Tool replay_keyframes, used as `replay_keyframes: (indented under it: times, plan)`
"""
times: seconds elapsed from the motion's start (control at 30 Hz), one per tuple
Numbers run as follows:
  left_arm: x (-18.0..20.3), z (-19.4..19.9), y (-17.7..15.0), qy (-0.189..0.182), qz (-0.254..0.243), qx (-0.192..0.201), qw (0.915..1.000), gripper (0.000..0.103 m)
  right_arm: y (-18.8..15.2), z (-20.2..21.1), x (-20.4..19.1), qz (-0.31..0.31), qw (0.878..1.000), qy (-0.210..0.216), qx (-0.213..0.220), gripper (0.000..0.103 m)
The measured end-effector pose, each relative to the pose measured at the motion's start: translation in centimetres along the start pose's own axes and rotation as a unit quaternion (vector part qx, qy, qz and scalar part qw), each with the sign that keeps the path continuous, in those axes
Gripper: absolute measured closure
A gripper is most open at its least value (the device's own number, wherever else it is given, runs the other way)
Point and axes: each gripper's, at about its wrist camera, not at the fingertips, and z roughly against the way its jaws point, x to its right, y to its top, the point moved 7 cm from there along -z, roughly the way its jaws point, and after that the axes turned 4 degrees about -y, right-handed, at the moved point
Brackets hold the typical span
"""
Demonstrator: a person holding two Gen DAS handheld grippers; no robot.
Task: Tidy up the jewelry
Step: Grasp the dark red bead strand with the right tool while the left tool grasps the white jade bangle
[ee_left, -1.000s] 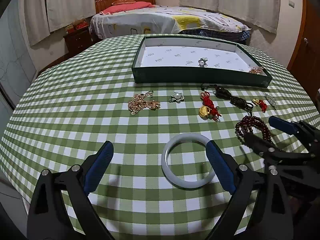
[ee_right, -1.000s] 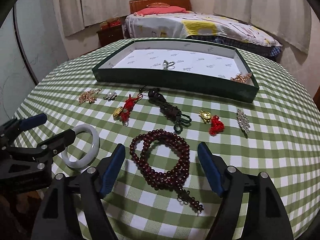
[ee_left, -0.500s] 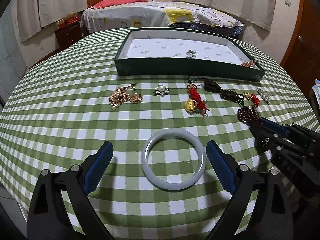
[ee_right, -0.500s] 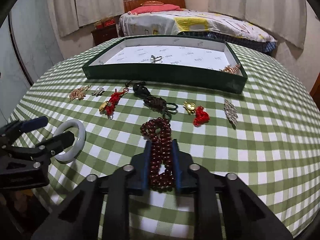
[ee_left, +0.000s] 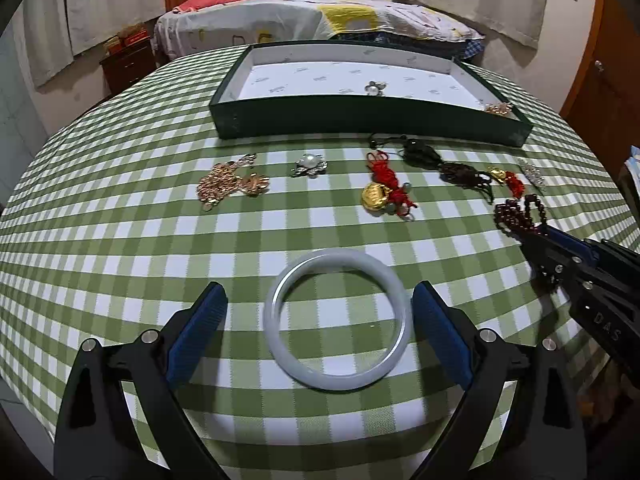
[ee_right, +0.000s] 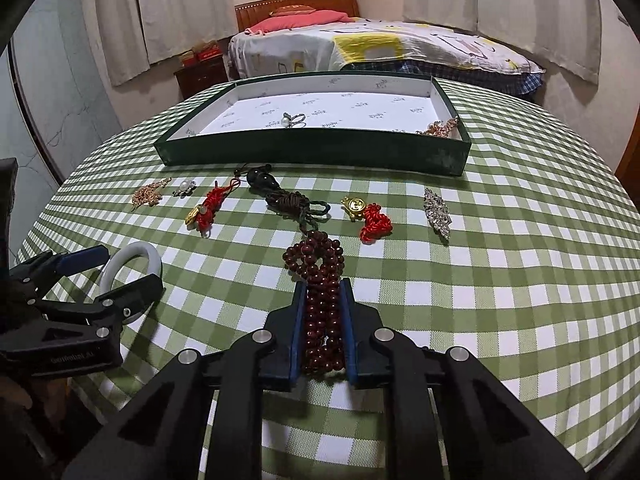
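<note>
Jewelry: most pieces loose on checked cloth [ee_left: 120, 240] in a row just in front of green tray [ee_right: 312, 156]; tray has only a pearl ring [ee_right: 294, 119] and a gold piece [ee_right: 440, 127] inside.
Change, big: right gripper [ee_right: 322, 284] was spread wide 1 s ago, now clenched on the dark red bead string [ee_right: 320, 280]; beads squeezed into a long bunch btwn the blue pads.
Meaning: prob. pick step done for beads, next likely lift and carry to tray; rest of row not yet sorted.
Change, small: left gripper [ee_left: 320, 320] same wide-spread stance as before, holds nothing, but white bangle [ee_left: 338, 320] now sits right btwn its fingers, flat on cloth, not touched.
Hidden: tail end of beads lost behind right gripper body; can't tell if beads are off the cloth yet.
Cut off: tray's near wall blocks its front floor strip.
Hard to see: small silver brooch [ee_right: 438, 212] and pearl flower pin [ee_left: 309, 165], detail too fine.
</note>
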Motion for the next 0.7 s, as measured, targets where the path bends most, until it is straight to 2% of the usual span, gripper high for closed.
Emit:
replay_keyframes:
  times: [0.13, 0.23, 0.4, 0.43, 0.5, 0.53, 0.57, 0.7]
  plan:
    - [0.30, -0.12, -0.10, 0.004, -0.011, 0.000, 0.9999, 0.010, 0.02, 0.00, 0.04, 0.000, 1.000, 0.000, 0.000, 0.086]
    - [0.24, -0.25, -0.20, 0.003, -0.012, -0.003, 0.9999, 0.004, 0.00, 0.02, 0.04, 0.000, 1.000, 0.000, 0.000, 0.086]
    - [0.18, -0.27, -0.25, 0.001, -0.015, -0.007, 0.9999, 0.004, 0.03, 0.02, 0.05, -0.002, 1.000, 0.001, 0.001, 0.086]
    - [0.21, -0.24, -0.23, 0.001, -0.015, -0.007, 0.9999, 0.006, 0.04, 0.01, 0.05, -0.002, 1.000, 0.001, 0.001, 0.086]
    - [0.31, 0.05, -0.25, -0.001, -0.019, -0.004, 0.9998, 0.015, 0.06, 0.03, 0.00, -0.002, 1.000, 0.001, 0.001, 0.086]
    - [0.47, 0.33, -0.23, -0.005, -0.022, 0.000, 0.9997, 0.027, 0.09, 0.02, -0.02, -0.002, 1.000, 0.001, 0.001, 0.086]
    - [0.63, 0.47, -0.22, -0.008, -0.026, 0.002, 0.9996, 0.034, 0.08, 0.03, -0.03, -0.002, 1.000, 0.001, 0.001, 0.086]
    - [0.77, 0.58, -0.27, -0.011, -0.031, 0.003, 0.9995, 0.034, 0.09, 0.02, -0.04, -0.002, 1.000, 0.001, 0.001, 0.086]
